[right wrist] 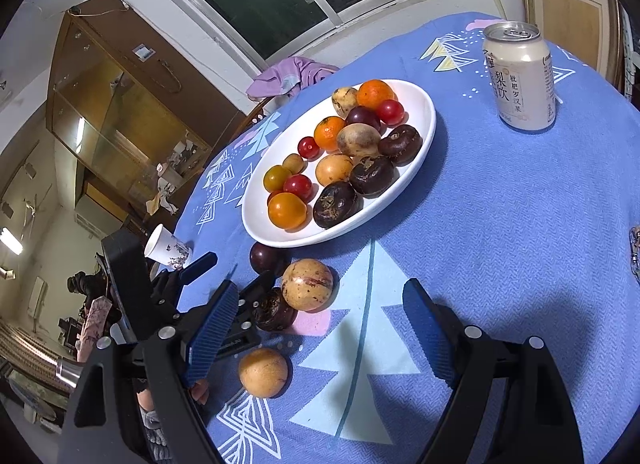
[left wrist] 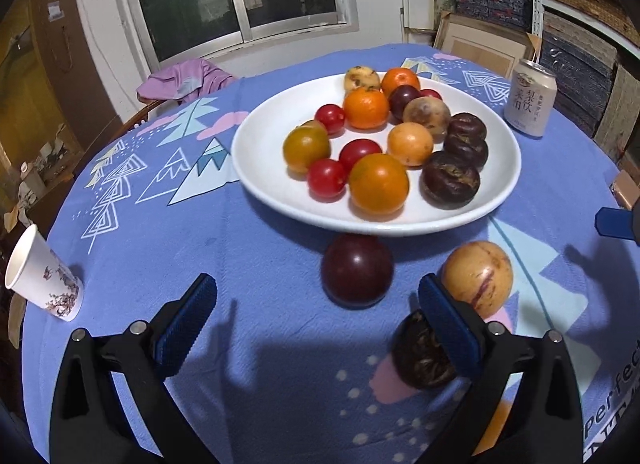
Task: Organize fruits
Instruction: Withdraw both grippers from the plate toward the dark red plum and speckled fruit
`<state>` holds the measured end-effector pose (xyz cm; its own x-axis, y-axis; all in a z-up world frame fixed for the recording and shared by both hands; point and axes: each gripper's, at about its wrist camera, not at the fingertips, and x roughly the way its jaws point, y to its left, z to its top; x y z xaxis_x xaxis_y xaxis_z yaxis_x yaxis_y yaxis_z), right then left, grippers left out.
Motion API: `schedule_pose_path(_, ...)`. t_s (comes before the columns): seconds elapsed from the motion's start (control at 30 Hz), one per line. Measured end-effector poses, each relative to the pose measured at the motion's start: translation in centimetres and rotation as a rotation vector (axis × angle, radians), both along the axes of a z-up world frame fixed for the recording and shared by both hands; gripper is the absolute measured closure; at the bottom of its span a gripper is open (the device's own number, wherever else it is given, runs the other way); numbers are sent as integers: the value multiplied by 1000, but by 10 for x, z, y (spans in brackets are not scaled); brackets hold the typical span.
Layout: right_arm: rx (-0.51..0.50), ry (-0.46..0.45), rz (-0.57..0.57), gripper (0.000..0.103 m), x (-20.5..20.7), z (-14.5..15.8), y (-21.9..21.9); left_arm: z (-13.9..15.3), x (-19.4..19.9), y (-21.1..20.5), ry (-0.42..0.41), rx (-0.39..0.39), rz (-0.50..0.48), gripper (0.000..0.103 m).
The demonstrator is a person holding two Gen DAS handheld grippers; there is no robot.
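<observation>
My left claw [left wrist: 316, 312] hangs over the blue patterned tablecloth [left wrist: 248, 384] with its blue ribbed pads spread wide and nothing between them. Just past its tips lies a round dark purple plum [left wrist: 357, 270], touching the near rim of the wide white ceramic plate [left wrist: 272, 180]. Beside my right-hand pad [left wrist: 448, 328] sit a tan striped round fruit [left wrist: 477, 277] and, partly hidden behind that pad, a dark brown wrinkled fruit [left wrist: 420, 356].

My right claw [right wrist: 316, 332] is released too, its pads wide apart over bare cloth. A plain tan round fruit [right wrist: 263, 372] rests on the cloth near its left pad.

The plate carries the sorted pile: orange tangerines, small red tomatoes, tan fruits and three dark brown ones (those line the right edge). A cream drink can [right wrist: 520, 76] stands upright beyond the plate, and a white paper cup [left wrist: 40, 276] stands near the table's left edge.
</observation>
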<state>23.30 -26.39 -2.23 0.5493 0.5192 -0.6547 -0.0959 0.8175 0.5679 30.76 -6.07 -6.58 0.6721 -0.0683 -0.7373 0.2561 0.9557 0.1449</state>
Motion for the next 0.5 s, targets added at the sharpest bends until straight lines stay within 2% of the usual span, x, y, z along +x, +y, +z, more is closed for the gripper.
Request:
schedule_pose_path(0.13,0,4,0,18,0,-1,0,-10,16,-1,30,15,40,4)
schedule_pose_path(0.23,3,5,1,18,0,-1,0,-12,21,14,69,-29,70,4)
schedule_pose_path(0.37,8,2,4,18,0,-1,-1,-9,8,26,13,78,115,4)
schedule_pose_path(0.5,13,-7,8,18,-1,1,0,8,-3,60,0,-28,163,4)
